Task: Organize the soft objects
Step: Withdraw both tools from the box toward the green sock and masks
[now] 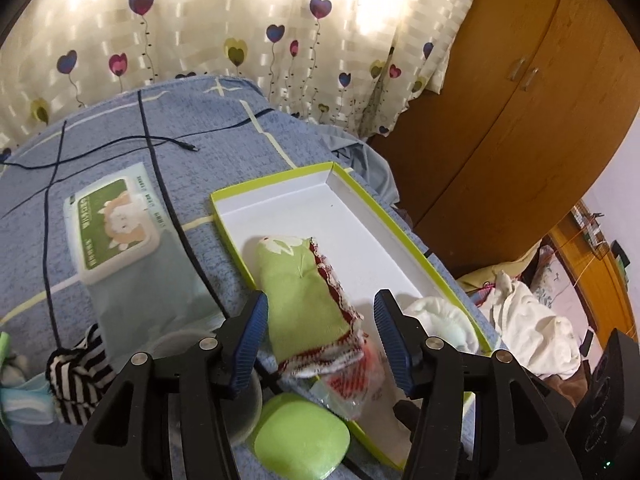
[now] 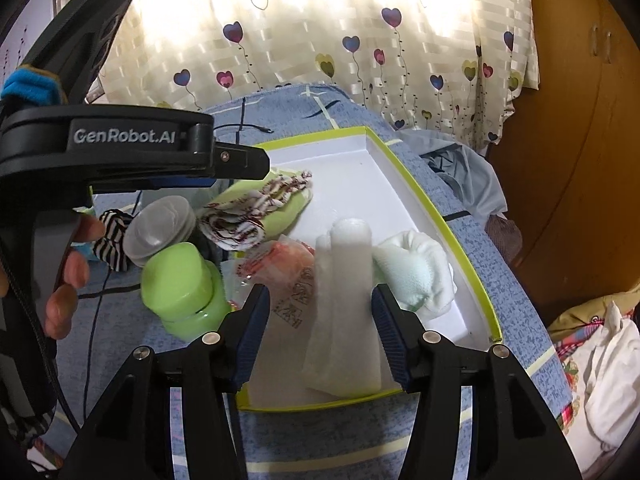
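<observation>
Both grippers are standing released: the left gripper (image 1: 320, 320) is hovering over the green towel (image 1: 300, 292) lying in the box (image 1: 280, 178), the right gripper (image 2: 316, 316) over a white pouch (image 2: 344, 304)

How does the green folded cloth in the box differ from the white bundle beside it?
The green cloth is lime with a red-and-white patterned trim; the white bundle is plain white and pale mint. The green cloth lies folded flat and long at the box's left side; the white bundle is rolled into a puffy ball near the right wall. Both lie inside the green-rimmed box, ungripped.
</observation>
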Available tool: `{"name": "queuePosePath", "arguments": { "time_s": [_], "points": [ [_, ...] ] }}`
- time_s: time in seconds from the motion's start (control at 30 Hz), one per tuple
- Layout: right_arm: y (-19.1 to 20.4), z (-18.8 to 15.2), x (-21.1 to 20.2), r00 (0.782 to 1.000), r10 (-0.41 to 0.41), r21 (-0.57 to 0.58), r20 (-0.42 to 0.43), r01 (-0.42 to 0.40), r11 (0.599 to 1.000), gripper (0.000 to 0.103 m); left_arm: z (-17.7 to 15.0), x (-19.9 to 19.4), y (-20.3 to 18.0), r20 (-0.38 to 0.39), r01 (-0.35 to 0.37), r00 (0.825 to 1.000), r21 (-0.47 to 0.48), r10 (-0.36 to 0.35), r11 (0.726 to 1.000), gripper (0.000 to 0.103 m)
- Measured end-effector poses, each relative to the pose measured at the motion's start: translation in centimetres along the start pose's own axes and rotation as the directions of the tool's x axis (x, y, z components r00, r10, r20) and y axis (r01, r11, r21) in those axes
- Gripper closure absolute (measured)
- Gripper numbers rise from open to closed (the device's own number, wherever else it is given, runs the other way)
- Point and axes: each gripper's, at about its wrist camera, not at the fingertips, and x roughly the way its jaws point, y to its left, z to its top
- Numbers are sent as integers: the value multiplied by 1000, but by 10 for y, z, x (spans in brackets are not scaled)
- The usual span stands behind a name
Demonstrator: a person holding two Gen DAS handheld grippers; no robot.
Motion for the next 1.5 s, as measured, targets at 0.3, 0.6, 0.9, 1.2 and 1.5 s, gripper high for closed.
{"name": "queuePosePath", "arguments": {
  "time_s": [0.3, 0.6, 0.9, 1.2, 1.5],
  "points": [
    [13, -4, -13, 999, 15, -5, 31, -14, 1000, 49, -15, -32, 5, 48, -26, 999, -3, 26, 1000, 48],
    [27, -8, -23, 997, 40, -16, 65, -39, 999, 49, -37, -66, 13, 121, -115, 986, 10, 112, 993, 48],
    [51, -11, -27, 994, 75, -60, 81, -70, 996, 49, -61, -96, 33, 168, -154, 973, -40, 159, 987, 48],
    [78, -11, -28, 990, 113, -106, 88, -104, 989, 49, -82, -124, 49, 219, -207, 951, -69, 217, 976, 48],
    [108, -13, -24, 983, 166, -154, 81, -152, 976, 49, -100, -140, 73, 228, -249, 936, -106, 267, 963, 48]
  ]
}}
